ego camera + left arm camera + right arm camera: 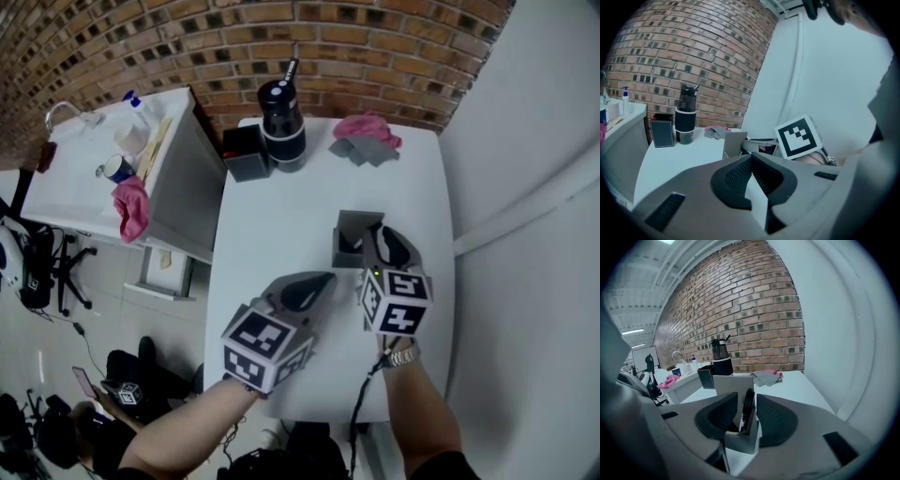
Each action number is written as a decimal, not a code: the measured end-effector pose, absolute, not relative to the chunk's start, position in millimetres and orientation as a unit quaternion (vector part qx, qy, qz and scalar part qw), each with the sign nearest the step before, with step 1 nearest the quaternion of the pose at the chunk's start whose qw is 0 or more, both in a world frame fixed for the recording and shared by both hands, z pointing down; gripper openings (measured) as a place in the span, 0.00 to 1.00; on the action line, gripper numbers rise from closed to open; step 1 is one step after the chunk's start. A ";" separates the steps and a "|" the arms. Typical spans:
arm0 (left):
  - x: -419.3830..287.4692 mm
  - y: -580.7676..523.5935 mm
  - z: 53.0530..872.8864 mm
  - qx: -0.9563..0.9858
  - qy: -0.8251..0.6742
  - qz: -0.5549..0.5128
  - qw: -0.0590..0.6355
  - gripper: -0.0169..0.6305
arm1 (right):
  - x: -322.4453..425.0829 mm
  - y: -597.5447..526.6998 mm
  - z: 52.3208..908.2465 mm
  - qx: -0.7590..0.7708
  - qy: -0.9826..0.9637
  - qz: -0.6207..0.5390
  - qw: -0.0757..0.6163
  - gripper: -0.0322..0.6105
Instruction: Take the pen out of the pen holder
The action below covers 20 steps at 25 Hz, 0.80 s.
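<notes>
White table (pixel 281 225) bears the pen holder (pixel 740 439) with the pen (pixel 747 406) inside, not yet gripped between the wide-open jaws of the right gripper (pixel 746 401), while the left gripper (pixel 751 159) hangs closed and empty, so the grasp and lift remain.

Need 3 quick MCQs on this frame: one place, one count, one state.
1. Where on the table is the pen holder? A) left half B) right half C) far left corner
2. What stands in it? A) one pen B) nothing C) three pens
3. Jaws of the right claw? A) shut on the pen B) shut empty C) apart around the pen

B: the head view shows it right of the middle.
A: a single black pen stands inside.
C: gaps show on both sides of the pen.
</notes>
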State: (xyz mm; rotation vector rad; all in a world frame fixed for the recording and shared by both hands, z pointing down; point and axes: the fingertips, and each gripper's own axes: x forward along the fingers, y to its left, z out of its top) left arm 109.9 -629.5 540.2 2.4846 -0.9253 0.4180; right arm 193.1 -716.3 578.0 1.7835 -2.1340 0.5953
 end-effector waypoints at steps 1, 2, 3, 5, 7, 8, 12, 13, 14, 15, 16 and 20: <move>109.5 -630.3 540.3 0.901 -0.336 0.152 0.228 0.03 | 193.7 -718.0 579.9 0.620 -0.742 0.209 0.149 0.26; 108.7 -631.2 540.6 0.900 -0.337 0.153 0.228 0.03 | 194.4 -719.5 581.4 0.620 -0.741 0.209 0.151 0.26; 107.5 -631.8 541.4 0.900 -0.339 0.153 0.228 0.03 | 194.8 -720.7 582.2 0.620 -0.741 0.209 0.152 0.26; 105.4 -631.9 542.8 0.899 -0.340 0.156 0.229 0.03 | 194.7 -723.0 582.7 0.619 -0.741 0.210 0.153 0.26; 104.3 -632.4 541.6 0.898 -0.341 0.152 0.231 0.03 | 195.8 -724.9 584.3 0.620 -0.739 0.213 0.155 0.26; 104.0 -632.8 540.9 0.899 -0.342 0.150 0.230 0.03 | 196.7 -725.5 584.9 0.621 -0.738 0.213 0.156 0.25; 104.1 -632.9 538.8 0.898 -0.342 0.152 0.231 0.03 | 198.7 -726.7 583.3 0.622 -0.737 0.213 0.157 0.18; 103.4 -632.4 539.1 0.898 -0.343 0.152 0.230 0.03 | 198.0 -726.2 582.4 0.623 -0.737 0.213 0.156 0.18; 102.8 -631.5 538.9 0.898 -0.343 0.152 0.230 0.03 | 197.0 -725.1 581.2 0.623 -0.737 0.213 0.154 0.18; 102.0 -630.4 538.7 0.898 -0.344 0.152 0.229 0.03 | 196.4 -723.5 580.2 0.623 -0.737 0.213 0.153 0.17; 101.0 -629.3 538.8 0.897 -0.346 0.151 0.228 0.03 | 196.3 -721.9 579.1 0.624 -0.737 0.211 0.152 0.17; 98.9 -624.4 536.9 0.897 -0.351 0.152 0.222 0.03 | 198.5 -715.6 570.7 0.626 -0.738 0.205 0.146 0.17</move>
